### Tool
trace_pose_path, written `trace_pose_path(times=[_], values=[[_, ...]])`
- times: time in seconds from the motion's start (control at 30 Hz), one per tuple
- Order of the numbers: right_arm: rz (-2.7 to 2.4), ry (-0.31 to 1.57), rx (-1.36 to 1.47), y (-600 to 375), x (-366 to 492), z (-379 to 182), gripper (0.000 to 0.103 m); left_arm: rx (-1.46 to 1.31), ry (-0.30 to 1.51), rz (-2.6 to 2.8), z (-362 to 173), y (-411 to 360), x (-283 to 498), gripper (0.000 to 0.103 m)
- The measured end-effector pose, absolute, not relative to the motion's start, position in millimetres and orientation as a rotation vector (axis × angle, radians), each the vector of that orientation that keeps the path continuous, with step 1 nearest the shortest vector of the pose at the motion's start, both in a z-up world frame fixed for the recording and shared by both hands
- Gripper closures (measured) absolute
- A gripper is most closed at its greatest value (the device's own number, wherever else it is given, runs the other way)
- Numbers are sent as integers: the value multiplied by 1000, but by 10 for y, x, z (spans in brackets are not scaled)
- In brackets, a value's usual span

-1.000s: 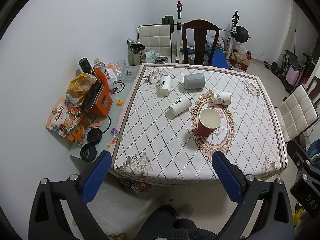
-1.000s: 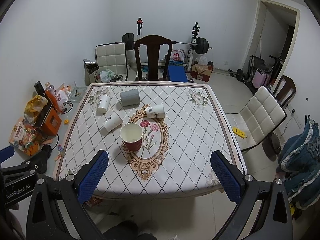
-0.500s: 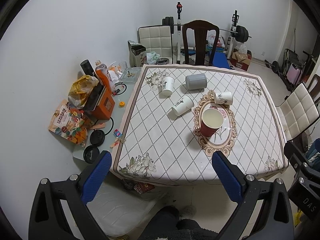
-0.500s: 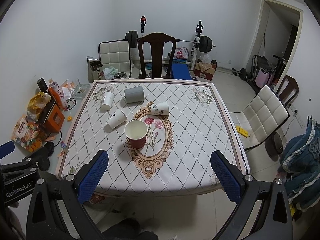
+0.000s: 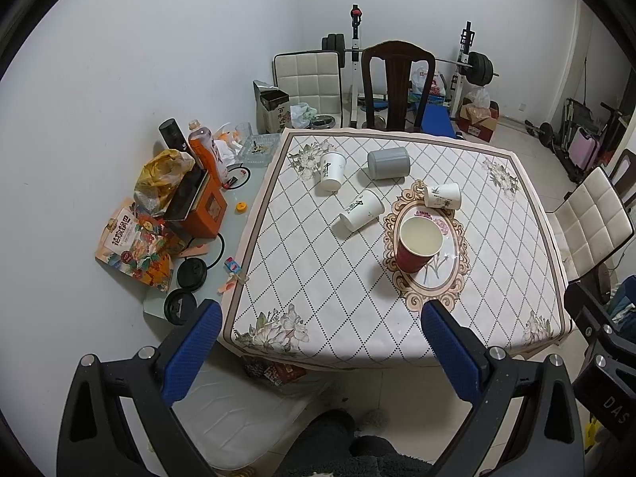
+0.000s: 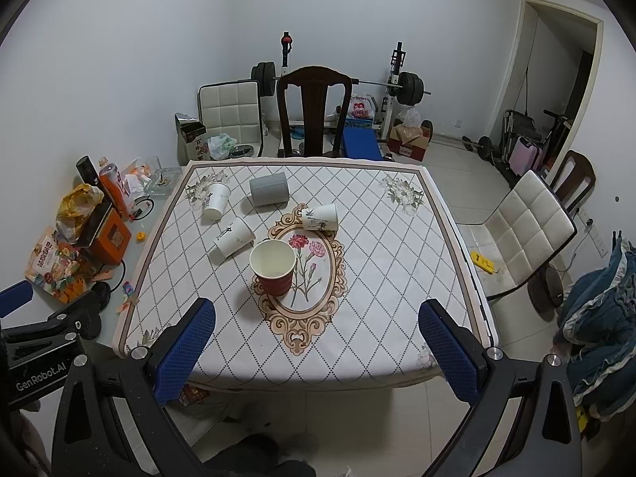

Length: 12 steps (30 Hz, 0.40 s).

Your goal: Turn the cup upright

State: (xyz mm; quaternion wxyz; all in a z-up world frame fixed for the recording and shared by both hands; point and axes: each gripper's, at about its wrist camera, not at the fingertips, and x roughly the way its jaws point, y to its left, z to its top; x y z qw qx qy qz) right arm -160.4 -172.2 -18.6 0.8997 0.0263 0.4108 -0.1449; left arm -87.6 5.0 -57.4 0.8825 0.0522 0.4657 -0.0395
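A red paper cup [image 5: 418,244] [image 6: 273,266] stands upright on the table's oval flower motif. Three white paper cups lie on their sides: one near the far left [image 5: 332,171] [image 6: 216,200], one in the middle [image 5: 361,210] [image 6: 233,237], one right of the oval's top [image 5: 442,196] [image 6: 319,217]. A grey cup [image 5: 388,163] [image 6: 269,189] lies on its side at the back. My left gripper [image 5: 320,351] and right gripper [image 6: 316,351] are both open and empty, held back from the table's near edge, above the floor.
The quilted table [image 5: 346,318] [image 6: 397,278] fills the middle. A side shelf on the left holds an orange box [image 5: 198,210], snack bags and lids. A dark wooden chair [image 6: 314,107] stands behind the table, a white chair [image 6: 520,230] on the right. Gym gear lines the back wall.
Both grippers have drawn back and up from the table, so the table looks smaller and farther. The cups have not moved.
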Motion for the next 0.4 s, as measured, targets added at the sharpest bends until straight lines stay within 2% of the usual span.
trace_pose_path(times=[0.4], values=[[-294, 851, 55, -1695, -1606, -180, 0, 106, 973, -82, -586, 62, -907, 1]])
